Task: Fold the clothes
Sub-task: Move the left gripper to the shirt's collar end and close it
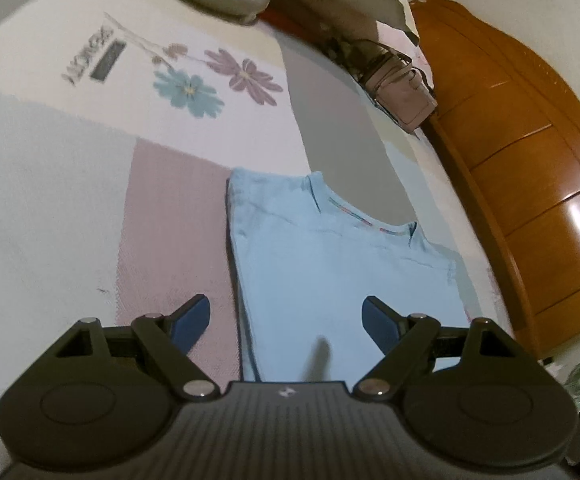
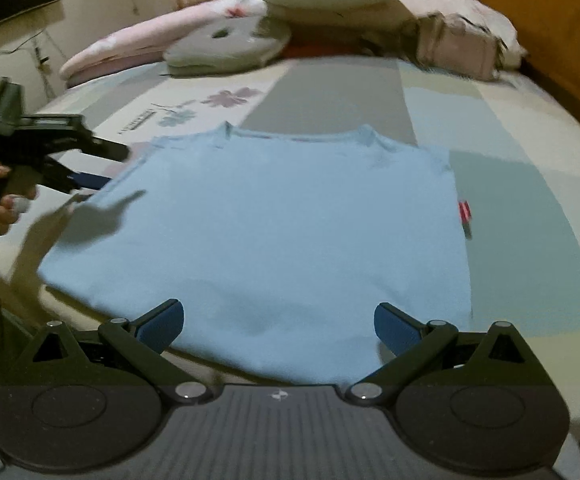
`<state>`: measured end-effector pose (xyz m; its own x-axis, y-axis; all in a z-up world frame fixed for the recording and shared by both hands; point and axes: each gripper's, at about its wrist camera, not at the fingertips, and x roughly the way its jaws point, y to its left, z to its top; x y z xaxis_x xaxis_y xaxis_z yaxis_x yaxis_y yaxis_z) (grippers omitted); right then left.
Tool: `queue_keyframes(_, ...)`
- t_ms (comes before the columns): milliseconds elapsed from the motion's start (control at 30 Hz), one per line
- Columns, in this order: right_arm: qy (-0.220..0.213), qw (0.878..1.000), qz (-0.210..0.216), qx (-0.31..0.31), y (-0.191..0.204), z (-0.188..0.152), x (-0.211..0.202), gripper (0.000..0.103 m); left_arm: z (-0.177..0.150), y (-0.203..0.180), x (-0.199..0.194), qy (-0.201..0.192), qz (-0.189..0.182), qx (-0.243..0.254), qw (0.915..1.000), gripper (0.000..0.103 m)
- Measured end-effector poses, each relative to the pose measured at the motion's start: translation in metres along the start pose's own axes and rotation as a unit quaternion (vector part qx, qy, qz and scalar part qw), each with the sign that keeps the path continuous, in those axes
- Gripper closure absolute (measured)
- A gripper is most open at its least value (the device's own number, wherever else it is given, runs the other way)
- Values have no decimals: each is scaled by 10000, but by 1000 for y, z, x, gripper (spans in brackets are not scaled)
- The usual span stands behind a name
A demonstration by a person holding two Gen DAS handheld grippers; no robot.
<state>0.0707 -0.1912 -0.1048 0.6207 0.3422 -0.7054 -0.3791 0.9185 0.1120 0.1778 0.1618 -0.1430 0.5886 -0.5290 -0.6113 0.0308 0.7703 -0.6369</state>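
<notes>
Right gripper (image 2: 278, 326), nearest in its own view: blue-padded fingers (image 2: 162, 326) spread wide and empty, poised over the near hem of the light blue cotton T-shirt (image 2: 274, 220). The T-shirt lies flat on the bed's patchwork bedspread of grey, pale green, pink and white panels (image 2: 521, 208), sleeves folded in so that the outline is roughly rectangular, neckline at the far end; a small red tag (image 2: 464, 207) projects from its right edge. Left gripper (image 1: 286, 320), in its own view: fingers likewise spread wide and empty, above the T-shirt (image 1: 329, 264) near its left edge. In the right wrist view the left gripper (image 2: 86, 178) appears at the T-shirt's left edge, held by a hand (image 2: 0, 196); contact with the cloth cannot be judged. Farther back: printed flowers on the bedspread (image 1: 210, 80), then grey and pink pillows (image 2: 230, 46). At far right: an orange-brown wooden headboard (image 1: 529, 152).
</notes>
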Motion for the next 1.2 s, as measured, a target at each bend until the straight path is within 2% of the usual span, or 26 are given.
queue_keyframes(300, -83, 9995, 205, -204, 20, 16, 6, 0, 28, 22, 22, -10, -724, -404, 9966, 19)
queue_keyframes(467, -202, 9989, 300, -287, 24, 23, 5, 0, 51, 22, 46, 107, -926, -407, 9948, 19)
queue_keyframes(967, -420, 9969, 547, -384, 34, 25, -11, 0, 19, 27, 30, 438, -1654, -158, 9851, 19)
queue_keyframes(1133, -428, 9961, 540, -555, 40, 25, -16, 0, 38, 23, 46, 426, -1661, -64, 9852, 20)
queue_keyframes(1200, -445, 9960, 528, -561, 41, 26, -16, 0, 46, 18, 53, 466, -1552, 61, 9868, 22)
